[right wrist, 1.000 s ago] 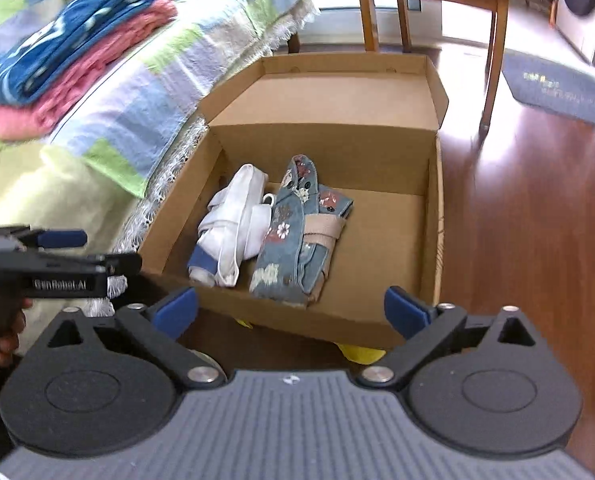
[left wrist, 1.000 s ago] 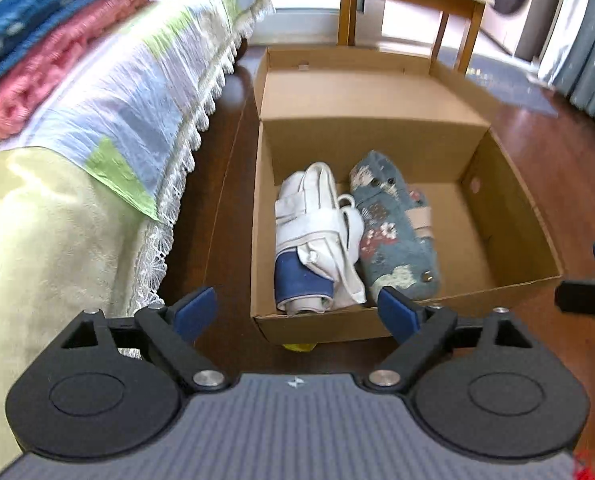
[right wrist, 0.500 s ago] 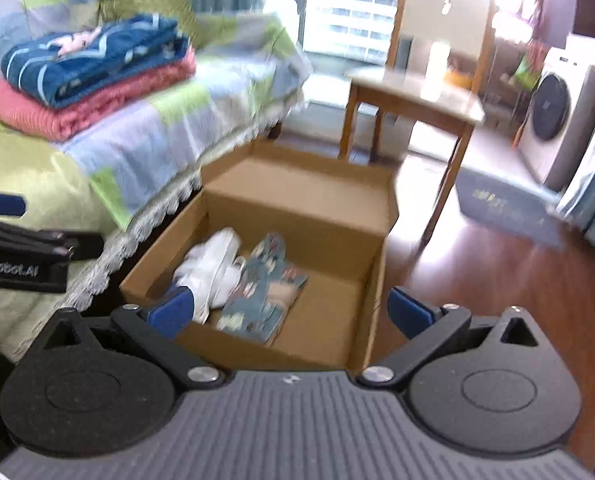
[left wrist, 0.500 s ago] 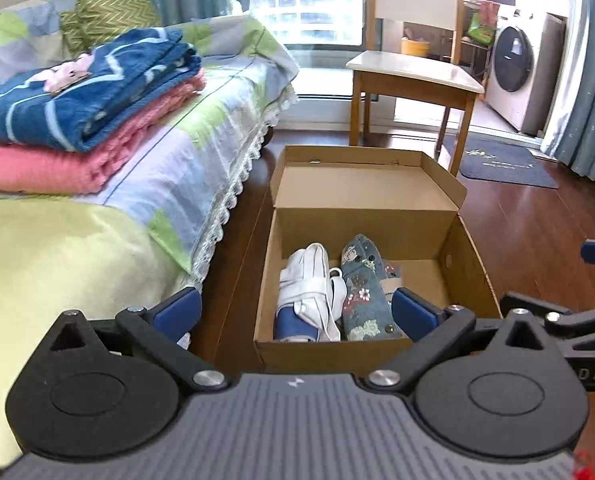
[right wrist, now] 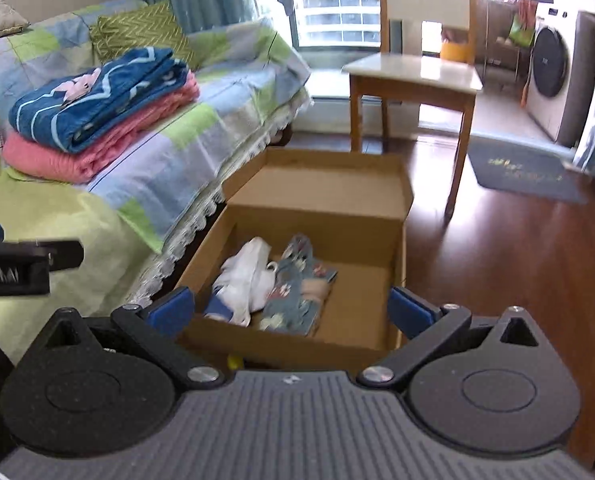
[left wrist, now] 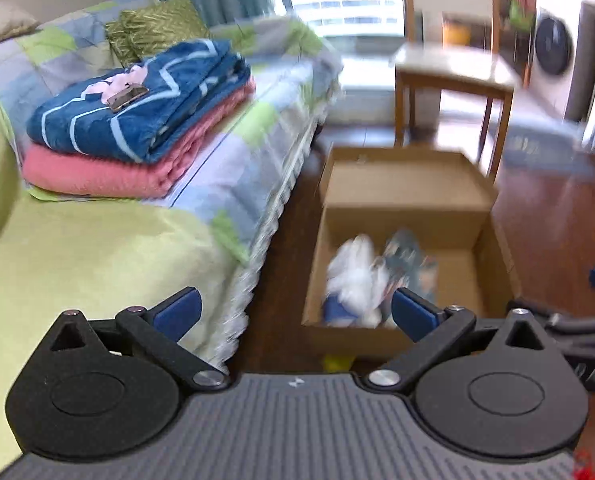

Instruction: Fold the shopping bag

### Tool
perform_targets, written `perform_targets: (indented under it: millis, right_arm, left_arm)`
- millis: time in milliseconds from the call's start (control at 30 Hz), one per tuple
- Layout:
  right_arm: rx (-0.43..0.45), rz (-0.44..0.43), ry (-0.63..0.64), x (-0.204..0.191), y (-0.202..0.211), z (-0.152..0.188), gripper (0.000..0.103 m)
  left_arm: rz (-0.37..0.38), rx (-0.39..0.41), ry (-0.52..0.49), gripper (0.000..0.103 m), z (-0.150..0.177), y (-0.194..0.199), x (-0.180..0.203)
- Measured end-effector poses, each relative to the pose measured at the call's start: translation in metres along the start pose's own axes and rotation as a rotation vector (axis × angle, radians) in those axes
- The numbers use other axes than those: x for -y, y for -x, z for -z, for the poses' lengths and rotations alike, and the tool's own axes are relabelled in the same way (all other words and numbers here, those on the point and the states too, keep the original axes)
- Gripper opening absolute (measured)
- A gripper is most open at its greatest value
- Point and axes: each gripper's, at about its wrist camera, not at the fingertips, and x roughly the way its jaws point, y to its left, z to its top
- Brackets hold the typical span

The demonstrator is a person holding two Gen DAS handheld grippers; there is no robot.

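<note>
An open cardboard box [right wrist: 377, 208] stands on the wooden floor beside the bed. Inside it lie two folded bags side by side: a white-and-blue bag [right wrist: 243, 280] on the left and a blue floral bag [right wrist: 301, 286] on the right. The left wrist view shows the same box [left wrist: 401, 188] with the white bag [left wrist: 355, 280] and the floral bag [left wrist: 411, 256], blurred. My left gripper [left wrist: 295, 312] is open and empty, raised above the box's near edge. My right gripper [right wrist: 289, 310] is also open and empty, held back from the box.
A bed [right wrist: 57, 216] with a patchwork cover fills the left, carrying a stack of folded blue and pink blankets [right wrist: 97, 116]. A wooden chair [right wrist: 413, 80] stands behind the box. A washing machine [right wrist: 557, 76] and a floor mat [right wrist: 525, 170] sit at the right.
Both grippers have lifted up and back from the box, so the box looks smaller and the room shows. The left view has swung left and is blurred. Both grippers stay open.
</note>
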Motion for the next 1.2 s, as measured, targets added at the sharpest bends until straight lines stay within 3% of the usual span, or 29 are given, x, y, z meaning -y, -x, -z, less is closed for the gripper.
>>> perform_targets:
  millis: [267,733,967,1200]
  right_arm:
    - [-0.072,-0.006,0.009,-0.01,-0.011,0.013,0.102]
    - [-0.127,0.114,-0.088,0.006,-0.034,0.025,0.102]
    - [-0.089,0.227,-0.114,0.01,-0.052,0.017,0.102]
    - [-0.203,0.221,-0.221,0.019,-0.089,0.009,0.102]
  left_arm:
    - [-0.028,-0.048,-0.02,0.102,0.013,-0.013,0.008]
    - [0.091,-0.125,-0.059,0.102,0.028,-0.055,0.027]
    - [0.127,-0.136,-0.063,0.102,0.021,-0.076,0.027]
    - [0.19,-0.184,-0.031,0.102,0.014,-0.113,0.023]
